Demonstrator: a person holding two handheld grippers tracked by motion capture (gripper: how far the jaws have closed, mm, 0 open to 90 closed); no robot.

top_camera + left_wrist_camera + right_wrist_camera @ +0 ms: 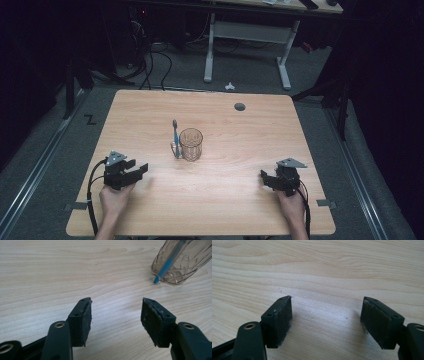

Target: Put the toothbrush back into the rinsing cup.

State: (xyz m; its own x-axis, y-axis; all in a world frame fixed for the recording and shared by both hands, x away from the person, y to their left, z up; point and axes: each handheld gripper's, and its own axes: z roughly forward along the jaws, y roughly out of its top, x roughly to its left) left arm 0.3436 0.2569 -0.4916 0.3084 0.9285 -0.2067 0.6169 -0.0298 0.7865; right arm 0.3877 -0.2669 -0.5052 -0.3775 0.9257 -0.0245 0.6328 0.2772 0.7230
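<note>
A clear faceted glass cup stands near the middle of the wooden table. A blue toothbrush stands upright at the cup's left side, head up; whether it is inside the cup or by its handle I cannot tell. In the left gripper view the cup is at the upper right, and the toothbrush's handle shows through the glass. My left gripper rests low at the front left, open and holding nothing. At the front right my right gripper is also open over bare wood.
A round grey grommet hole sits near the table's far edge. Grey brackets mark the front corners. Beyond the table are a white-legged desk, floor cables and a small white object on the carpet.
</note>
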